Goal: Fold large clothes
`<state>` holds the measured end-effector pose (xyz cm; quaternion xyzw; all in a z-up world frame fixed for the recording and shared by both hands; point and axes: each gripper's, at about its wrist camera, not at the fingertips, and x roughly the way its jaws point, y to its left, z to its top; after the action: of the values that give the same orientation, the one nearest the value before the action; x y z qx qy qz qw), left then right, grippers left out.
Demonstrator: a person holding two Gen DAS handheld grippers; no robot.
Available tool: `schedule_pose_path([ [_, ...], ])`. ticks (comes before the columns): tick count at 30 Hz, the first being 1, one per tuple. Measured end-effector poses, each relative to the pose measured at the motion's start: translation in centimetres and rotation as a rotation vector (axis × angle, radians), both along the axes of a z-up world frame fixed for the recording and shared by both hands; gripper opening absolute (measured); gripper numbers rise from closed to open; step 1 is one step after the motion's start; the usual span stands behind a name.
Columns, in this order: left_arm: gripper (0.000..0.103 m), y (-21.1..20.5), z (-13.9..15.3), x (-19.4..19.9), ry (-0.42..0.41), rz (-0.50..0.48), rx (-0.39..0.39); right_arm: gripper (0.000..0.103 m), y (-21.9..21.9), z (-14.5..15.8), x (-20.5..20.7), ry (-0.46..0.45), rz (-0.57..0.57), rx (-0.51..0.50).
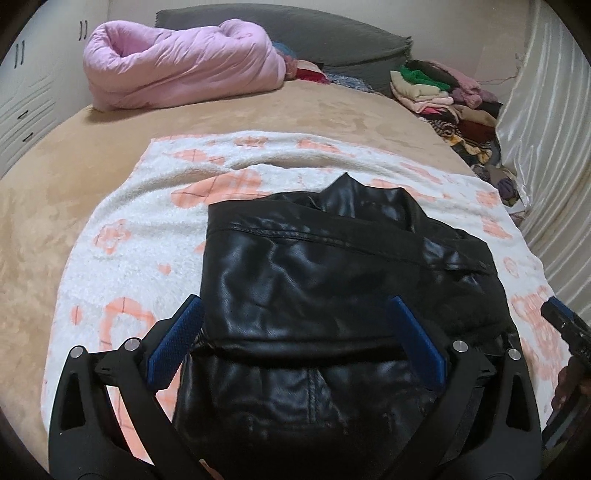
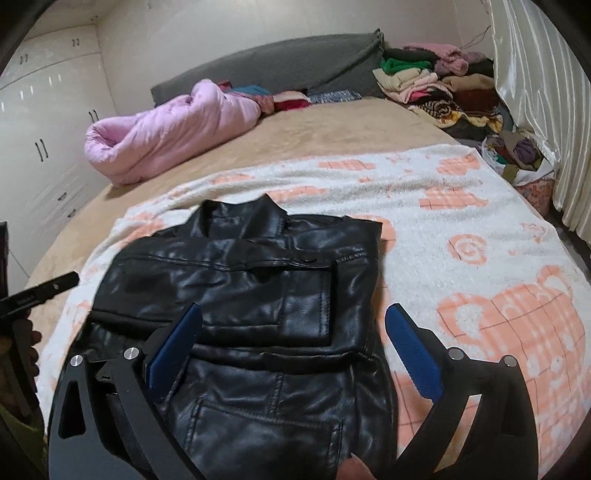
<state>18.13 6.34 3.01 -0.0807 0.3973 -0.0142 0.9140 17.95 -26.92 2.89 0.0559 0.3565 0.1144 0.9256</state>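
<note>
A black leather jacket (image 1: 332,280) lies folded into a compact bundle, collar at the far end, on a white blanket with orange patterns (image 1: 140,229). My left gripper (image 1: 294,301) hangs over the jacket's near part, jaws wide open and nothing pressed between the blue pads (image 1: 184,332). In the right wrist view the jacket (image 2: 258,295) shows a snap pocket flap. My right gripper (image 2: 295,308) hovers open over its near right side, one pad (image 2: 413,354) above the blanket (image 2: 461,221). Each gripper shows at the other view's edge: the right gripper (image 1: 565,328) and the left gripper (image 2: 37,291).
The blanket lies on a tan bed (image 1: 55,177). A rolled pink quilt (image 1: 177,66) and a grey cushion (image 1: 314,29) sit at the far end. A pile of mixed clothes (image 1: 454,99) is at the back right by a shiny curtain (image 1: 546,129). White cabinets (image 2: 48,129) stand left.
</note>
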Motion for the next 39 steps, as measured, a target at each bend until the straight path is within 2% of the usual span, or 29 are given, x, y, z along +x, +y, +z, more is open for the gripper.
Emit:
schedule_pose_path([
  [7, 0.094, -1.5, 0.2, -3.0, -0.01, -0.036, -0.006, 0.099, 0.5, 1.8, -2.6, -0.057, 0.01, 0.018],
  [18, 0.094, -2.1, -0.5, -6.3, -0.001, -0.071, 0.065, 0.099, 1.0, 2.0, -6.2, -0.057, 0.046, 0.012],
  [27, 0.094, -1.1, -1.8, -9.2, 0.04, -0.093, 0.103, 0.099, 0.3, -0.4, -9.0, 0.032, 0.086, -0.038],
  [39, 0.094, 2.0, -6.5, -13.6, 0.149, -0.053, 0.137, 0.099, -1.9, -4.8, -13.7, 0.165, 0.097, -0.112],
])
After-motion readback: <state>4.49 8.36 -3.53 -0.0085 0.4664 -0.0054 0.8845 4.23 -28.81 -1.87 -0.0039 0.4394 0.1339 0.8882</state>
